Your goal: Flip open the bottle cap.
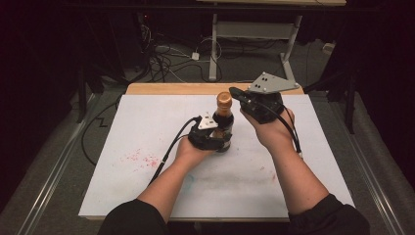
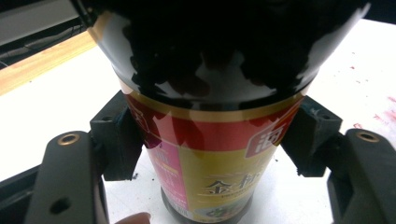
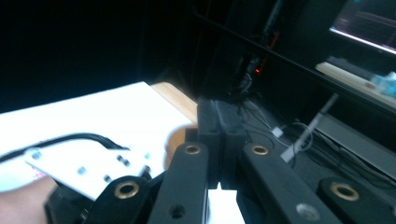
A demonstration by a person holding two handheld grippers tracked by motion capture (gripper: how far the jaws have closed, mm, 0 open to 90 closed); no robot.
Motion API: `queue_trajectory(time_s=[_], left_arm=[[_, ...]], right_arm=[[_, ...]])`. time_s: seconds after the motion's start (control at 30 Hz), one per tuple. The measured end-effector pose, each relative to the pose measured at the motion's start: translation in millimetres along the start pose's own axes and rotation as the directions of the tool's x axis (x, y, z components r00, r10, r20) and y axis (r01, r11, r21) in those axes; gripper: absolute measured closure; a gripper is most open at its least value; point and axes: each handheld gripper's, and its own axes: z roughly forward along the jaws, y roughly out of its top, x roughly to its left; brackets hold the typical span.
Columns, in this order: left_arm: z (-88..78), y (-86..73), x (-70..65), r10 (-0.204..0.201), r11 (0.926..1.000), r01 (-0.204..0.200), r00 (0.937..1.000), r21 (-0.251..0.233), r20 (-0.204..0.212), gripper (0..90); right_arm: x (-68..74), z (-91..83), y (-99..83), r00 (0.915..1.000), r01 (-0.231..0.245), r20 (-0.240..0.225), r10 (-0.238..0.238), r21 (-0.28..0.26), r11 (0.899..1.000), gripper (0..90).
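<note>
White board (image 1: 147,196) stained red, dark room, left hand-held gripper (image 1: 215,131) clamping bottle (image 1: 224,117), right hand-held gripper (image 1: 240,94) closed empty.

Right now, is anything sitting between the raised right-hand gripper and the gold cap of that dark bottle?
Nothing visible: the right gripper, jaws together, hangs just beside the dark bottle's gold cap, while the left gripper clamps the bottle's labelled body.

Red stains (image 1: 142,157) on white tabletop (image 1: 147,127)

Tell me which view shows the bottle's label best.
The left gripper view: the label faces the camera up close, red and gold with printed characters, between the left hand-held gripper's pads. The high view shows the bottle small, label hidden. The right gripper view looks past it.
</note>
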Motion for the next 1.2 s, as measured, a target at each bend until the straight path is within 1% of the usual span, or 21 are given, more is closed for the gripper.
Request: queue_trajectory(time_s=[0.03,0.07,0.1,0.13,0.17,0.2,0.23,0.3,0.33,0.4,0.5,0.63,0.7,1.03,1.2], left_arm=[[0.0,0.0,0.0,0.000,1.0000,0.000,1.0000,0.000,0.000,29.1],[0.3,-0.7,-0.1,0.001,1.0000,-0.001,1.0000,-0.007,-0.002,29.0],[0.3,-0.7,-0.1,0.001,1.0000,-0.001,1.0000,-0.007,-0.002,29.0],[0.3,-1.2,0.1,0.000,1.0000,0.000,1.0000,-0.010,0.000,29.0],[0.4,-1.7,0.3,-0.002,0.9999,0.003,1.0000,-0.014,0.002,28.9],[0.4,-2.2,0.5,-0.002,0.9998,0.002,1.0000,-0.018,0.004,28.9],[0.3,-2.5,0.9,-0.001,0.9998,0.001,1.0000,-0.019,0.006,28.8],[0.5,-3.1,0.9,0.000,0.9997,0.000,1.0000,-0.023,0.007,28.8],[0.5,-3.4,1.2,0.000,0.9997,0.000,1.0000,-0.025,0.008,28.8],[0.5,-3.8,1.2,-0.001,0.9996,0.001,1.0000,-0.028,0.009,28.9],[0.7,-4.2,1.3,-0.001,0.9995,0.001,0.9999,-0.032,0.010,28.9],[0.6,-4.6,1.0,-0.002,0.9994,0.003,1.0000,-0.035,0.009,28.9],[0.6,-4.7,1.0,-0.001,0.9994,0.002,1.0000,-0.035,0.009,28.9],[0.6,-4.5,0.9,-0.002,0.9994,0.003,1.0000,-0.034,0.008,28.8],[0.6,-4.5,0.7,-0.002,0.9994,0.002,1.0000,-0.034,0.007,28.8]], right_arm=[[0.0,0.0,0.0,1.0000,0.000,0.000,0.000,0.000,1.000,90.0],[-5.5,1.7,-10.5,0.9996,-0.028,0.002,0.028,0.022,0.999,90.0],[-5.5,1.7,-10.5,0.9996,-0.028,0.002,0.028,0.022,0.999,90.0],[-7.1,2.8,-14.9,0.9995,-0.032,0.005,0.032,0.030,0.999,90.0],[-10.3,6.2,-26.2,0.9990,-0.044,0.004,0.044,0.063,0.997,90.0],[-10.3,6.2,-26.2,0.9990,-0.044,0.004,0.044,0.063,0.997,90.0],[-11.7,9.7,-35.6,0.9987,-0.051,-0.004,0.052,0.087,0.995,90.0],[-11.3,11.9,-41.0,0.9984,-0.054,-0.011,0.056,0.097,0.994,90.0],[-11.3,11.9,-41.0,0.9984,-0.054,-0.011,0.056,0.097,0.994,90.0],[-9.1,14.2,-42.9,0.9980,-0.055,-0.026,0.058,0.096,0.994,90.0],[-7.7,14.0,-40.1,0.9983,-0.048,-0.027,0.051,0.087,0.995,90.0],[-7.3,13.8,-38.2,0.9984,-0.049,-0.026,0.051,0.087,0.995,90.0],[-6.4,14.0,-36.6,0.9987,-0.039,-0.028,0.042,0.088,0.995,90.0],[-4.3,16.9,-38.1,0.9984,-0.046,-0.029,0.049,0.088,0.995,90.0],[-4.8,16.8,-37.6,0.9986,-0.041,-0.030,0.043,0.090,0.995,90.0]])
